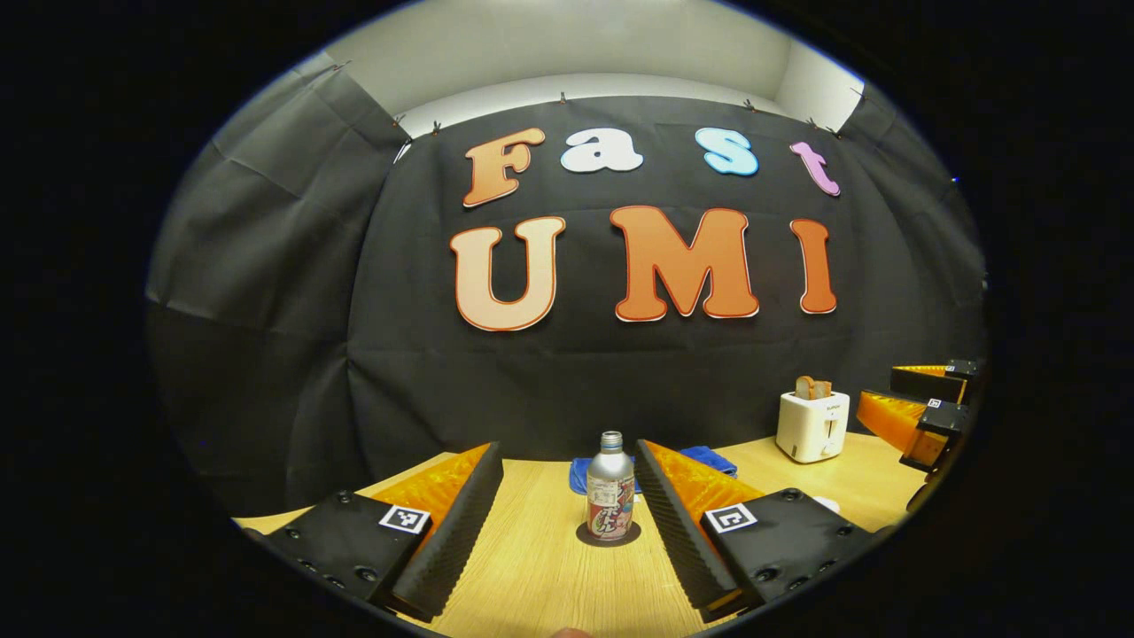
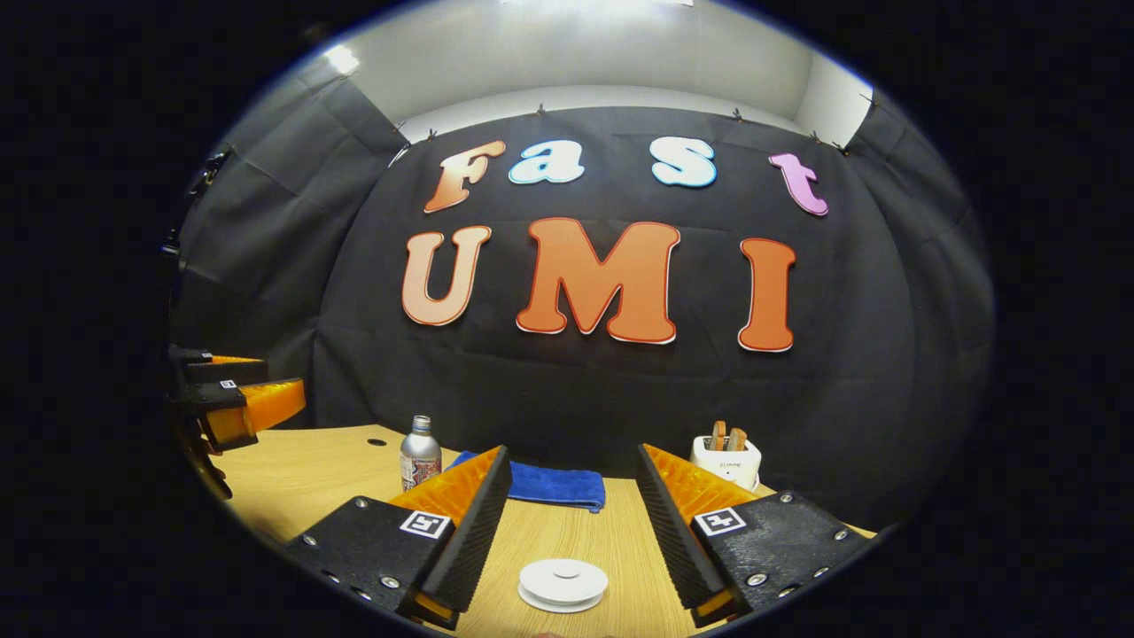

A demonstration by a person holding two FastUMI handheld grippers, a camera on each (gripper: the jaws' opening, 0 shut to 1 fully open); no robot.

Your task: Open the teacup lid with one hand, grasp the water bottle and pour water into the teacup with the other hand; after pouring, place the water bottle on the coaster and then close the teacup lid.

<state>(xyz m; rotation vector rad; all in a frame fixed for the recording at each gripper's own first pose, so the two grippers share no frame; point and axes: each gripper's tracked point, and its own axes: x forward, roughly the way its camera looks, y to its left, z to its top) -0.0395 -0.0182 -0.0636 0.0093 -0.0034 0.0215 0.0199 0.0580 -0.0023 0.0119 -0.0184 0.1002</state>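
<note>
The left tool [image 1: 567,496] hangs just above the table [image 1: 532,567] with its fingers spread apart and nothing between them; the water bottle [image 1: 610,486] stands upright straight ahead, on the dark round coaster [image 1: 608,534], its long axis vertical and in line with the gap. The right tool [image 2: 571,505] is likewise spread and empty, with the white teacup lid [image 2: 563,584] lying flat directly below and ahead of its fingers. So each hand is nearest its own thing: left for the bottle, right for the lid. Whether the cup holds anything cannot be told. A toaster [image 2: 726,459] with bread [image 2: 726,436] in its slots and a blue cloth [image 2: 549,485] sit farther back
</note>
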